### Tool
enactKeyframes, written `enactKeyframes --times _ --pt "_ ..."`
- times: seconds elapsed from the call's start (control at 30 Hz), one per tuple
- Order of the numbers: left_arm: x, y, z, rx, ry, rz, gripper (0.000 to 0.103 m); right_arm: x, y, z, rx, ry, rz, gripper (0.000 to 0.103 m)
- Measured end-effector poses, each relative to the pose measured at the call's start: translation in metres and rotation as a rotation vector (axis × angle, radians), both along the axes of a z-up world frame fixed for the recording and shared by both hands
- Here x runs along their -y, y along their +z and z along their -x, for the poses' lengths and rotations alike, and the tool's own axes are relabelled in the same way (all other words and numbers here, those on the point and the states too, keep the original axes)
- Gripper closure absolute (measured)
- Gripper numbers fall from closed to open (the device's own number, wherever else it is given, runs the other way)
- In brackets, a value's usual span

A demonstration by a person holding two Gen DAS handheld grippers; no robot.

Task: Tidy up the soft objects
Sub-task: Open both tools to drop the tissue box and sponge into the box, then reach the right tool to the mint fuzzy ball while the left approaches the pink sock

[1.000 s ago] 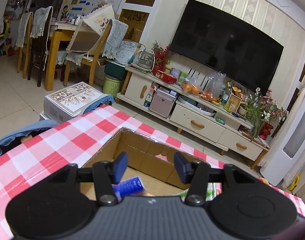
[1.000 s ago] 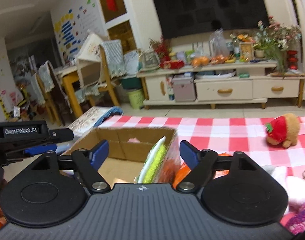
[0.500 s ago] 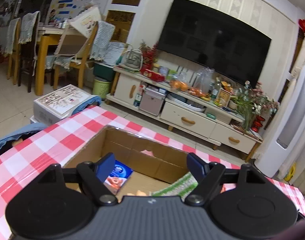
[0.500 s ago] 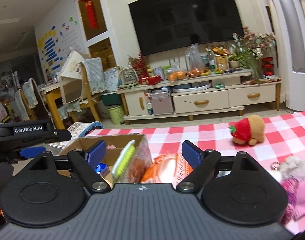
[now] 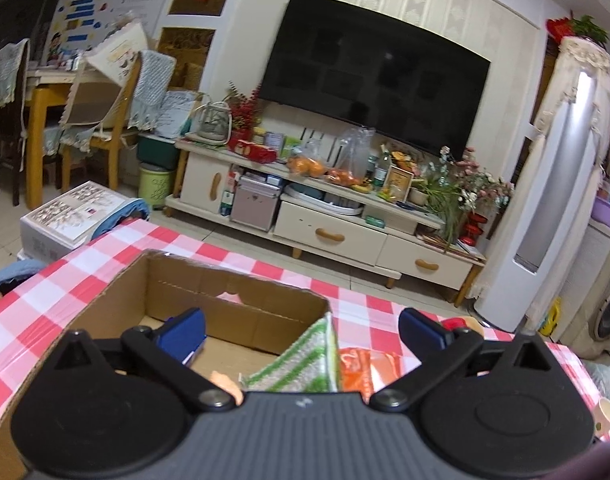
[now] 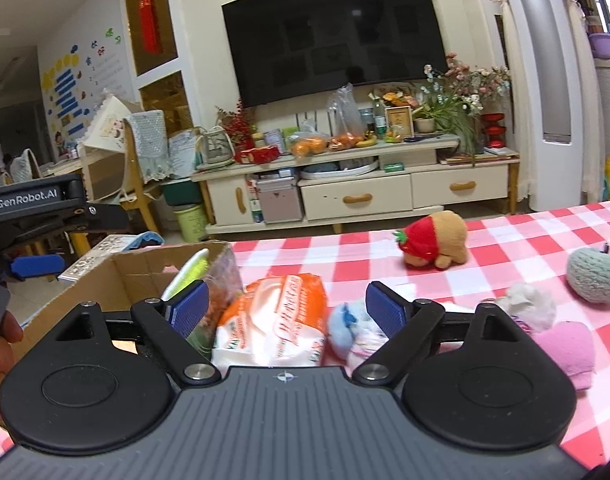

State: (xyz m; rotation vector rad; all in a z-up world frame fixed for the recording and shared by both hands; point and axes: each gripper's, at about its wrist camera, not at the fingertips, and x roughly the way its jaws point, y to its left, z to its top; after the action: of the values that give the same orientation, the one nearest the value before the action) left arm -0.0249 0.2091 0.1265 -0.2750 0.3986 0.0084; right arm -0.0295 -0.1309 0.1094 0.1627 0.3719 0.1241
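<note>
Hovering over the red-checked tablecloth [image 6: 517, 236], the right gripper [image 6: 287, 306] has its blue pads spread wide apart and holds nothing, and the orange-and-white soft packet [image 6: 273, 320] lies directly ahead of it, framed in the gap between the two fingers and just beside the outer wall of the cardboard box [image 6: 137, 276]. The packet's long axis seems to run roughly along the gripper's line of sight, leaning a little toward the box, so the fingers already sit on either side of its narrower width; I judge that a short drop forward and down would put the pads on its flanks. A small blue-and-white plush [image 6: 347, 330] presses against the packet's right side, close to the right-hand finger, and could be caught along with it. The left gripper [image 5: 301, 332], also wide open and empty, hangs above the box's near corner, with a green-striped cloth [image 5: 305, 364] propped against the inside wall below it and the same packet [image 5: 361, 372] just outside that wall. Both tools are close, but the right one is better aligned. The packet looks plump and crinkly, glossy plastic with printed text, likely to dent and slip under a squeeze. A strawberry-capped plush [image 6: 433, 242] sits well apart, farther across the table.
</note>
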Motion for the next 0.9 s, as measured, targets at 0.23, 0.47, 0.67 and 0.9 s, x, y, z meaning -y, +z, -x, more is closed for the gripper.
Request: enactKeyframes --times 0.23,0.47,0.67,0.9 --pt "0.015 -0.002 0.000 0.003 -0.031 -0.033 0.001 0.012 -0.003 0.016 0.008 -0.040 0.003 0.000" --pt "0.035 -0.004 0.000 0.003 -0.062 -0.064 0.001 0.022 -0.005 0.026 0.014 -0.085 -0.005 0.000" --pt "0.053 -0.007 -0.001 0.005 -0.095 -0.107 0.001 0.036 -0.008 0.035 0.013 -0.121 -0.006 0.000" --pt "0.072 -0.010 0.000 0.005 -0.139 -0.144 0.001 0.054 -0.012 0.044 0.006 -0.172 -0.015 0.000"
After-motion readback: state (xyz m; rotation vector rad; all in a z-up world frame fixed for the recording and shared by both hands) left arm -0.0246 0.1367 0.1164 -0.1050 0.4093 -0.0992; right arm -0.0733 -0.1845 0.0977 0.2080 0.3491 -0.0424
